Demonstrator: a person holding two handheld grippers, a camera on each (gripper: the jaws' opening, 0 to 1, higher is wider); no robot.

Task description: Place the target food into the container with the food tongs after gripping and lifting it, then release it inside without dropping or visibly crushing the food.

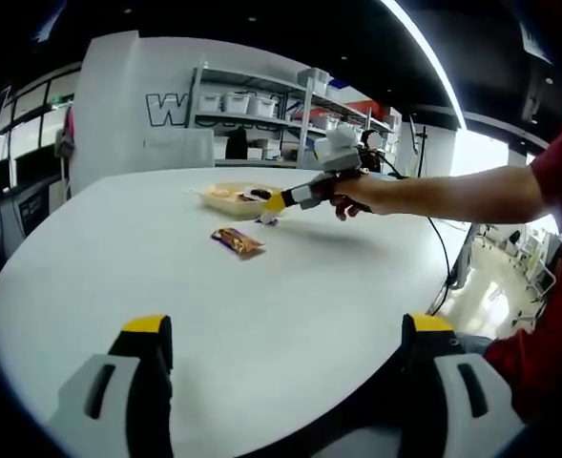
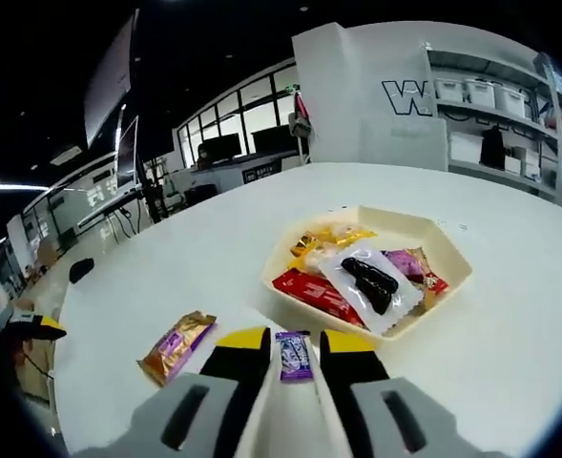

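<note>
In the left gripper view, the left gripper (image 1: 285, 358) is seen nearest, its yellow-tipped jaws spread wide apart over the bare white table (image 1: 118, 258) with nothing between them. Farther out on the table, a brown and gold snack packet (image 1: 237, 240) lies flat, apart from everything else. Beyond it, the right gripper (image 1: 275, 202) is held by a person's hand (image 1: 352, 196) on a bare forearm reaching in from the right, and its yellow tip is lowered just beside a shallow cream tray (image 1: 225, 196). In the right gripper view, a small purple packet (image 2: 293, 355) is pinched between the narrowed jaws of the right gripper (image 2: 293, 342), close to the table surface. To the left of the jaws the same gold and purple snack packet (image 2: 176, 345) is seen lying on the table. Just ahead of the jaws, the cream tray (image 2: 452, 258) is found holding several wrapped foods: a red packet (image 2: 309, 291), a clear bag with a dark item (image 2: 371, 283), and yellow wrappers (image 2: 323, 239). Shelving with white bins (image 2: 471, 95) stands along the far wall.
</note>
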